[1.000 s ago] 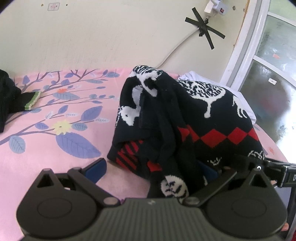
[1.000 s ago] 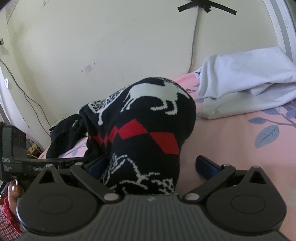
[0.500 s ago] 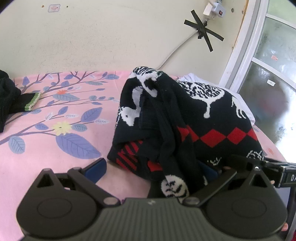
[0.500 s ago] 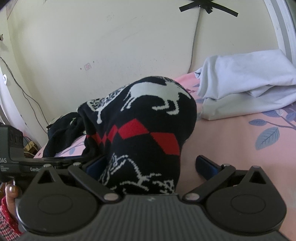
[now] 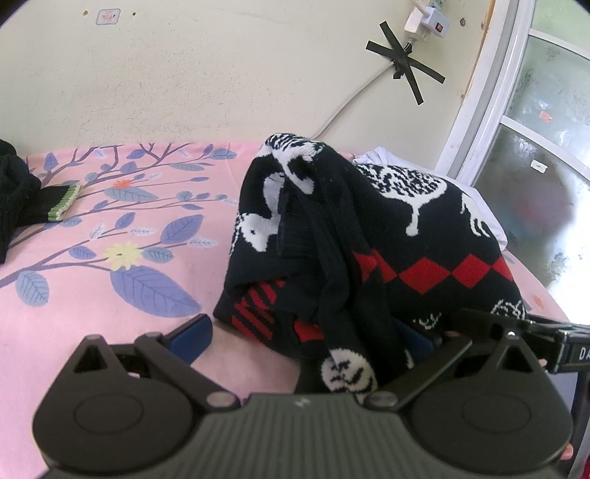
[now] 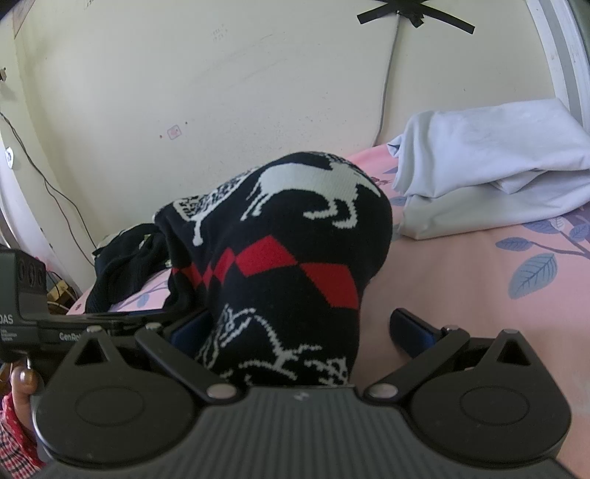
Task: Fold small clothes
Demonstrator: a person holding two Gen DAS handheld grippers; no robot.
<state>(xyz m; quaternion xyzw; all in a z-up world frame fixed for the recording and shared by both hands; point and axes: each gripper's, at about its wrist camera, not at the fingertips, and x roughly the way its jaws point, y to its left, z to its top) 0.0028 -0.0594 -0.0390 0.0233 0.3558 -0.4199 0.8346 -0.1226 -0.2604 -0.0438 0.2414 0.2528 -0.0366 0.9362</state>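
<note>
Black patterned sweater [image 6: 295, 258] bunched between spread fingers of right hand-held gripper [image 6: 300, 331].

Black knit, pink sheet

The sweater [image 5: 387, 235] is black with white animal figures and a band of red diamonds; the bedsheet [image 5: 110, 294] is pink with blue-purple leaves; the folded cloth [image 6: 490, 162] is pale lavender-white; the wall [image 6: 221, 92] is cream.

Cream painted wall [image 5: 221, 81], scuffed and marked, runs behind the bed. Pink bedsheet [image 5: 73, 294] printed with blue leaves, branches and one yellow flower. Black tape cross [image 5: 405, 70] on the wall holds a white cable [image 5: 350, 103] leading up to a white plug adapter [image 5: 427, 20]. White-framed window [image 5: 479, 110] with frosted glass at right; daylight enters there. Small sticker [image 5: 108, 16] high on the wall.
</note>
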